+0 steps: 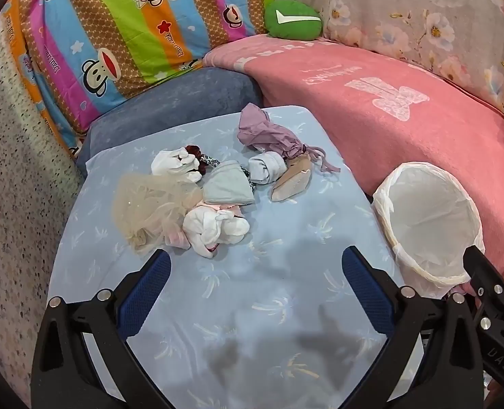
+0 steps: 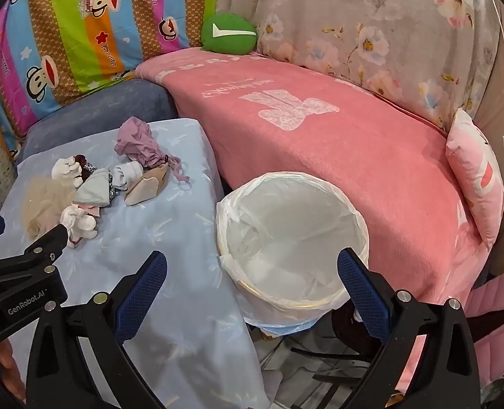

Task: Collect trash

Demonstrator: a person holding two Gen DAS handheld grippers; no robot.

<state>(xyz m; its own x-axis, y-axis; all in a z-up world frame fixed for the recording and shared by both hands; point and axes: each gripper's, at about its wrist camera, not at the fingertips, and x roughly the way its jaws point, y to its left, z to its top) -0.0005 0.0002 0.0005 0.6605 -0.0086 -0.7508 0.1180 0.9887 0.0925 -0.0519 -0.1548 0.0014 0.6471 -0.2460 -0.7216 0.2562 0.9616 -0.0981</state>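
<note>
Nearest to you, both tools are empty: left gripper (image 1: 255, 286) hangs over bare blue cloth with jaws spread wide, right gripper (image 2: 252, 286) likewise wide apart, holding nothing, framing the near rim of the lined bin (image 2: 293, 242). Nothing visibly in the bin besides its liner, so my read is you're at the start, first pick not yet made. Just beyond the left fingertips sits the trash pile on the table (image 1: 286, 306): white crumpled wad (image 1: 214, 230) closest, touching the beige netting (image 1: 146, 211); behind them a grey folded piece (image 1: 228, 187), another white wad (image 1: 175, 163), a rolled pale item (image 1: 265, 168), a tan piece (image 1: 291, 184), and farthest, the purple bag (image 1: 262, 133). Next move probably: push the left forward and down, straddle the near white wad, close, carry right to the bin. Netting may snag and drag along.
</note>
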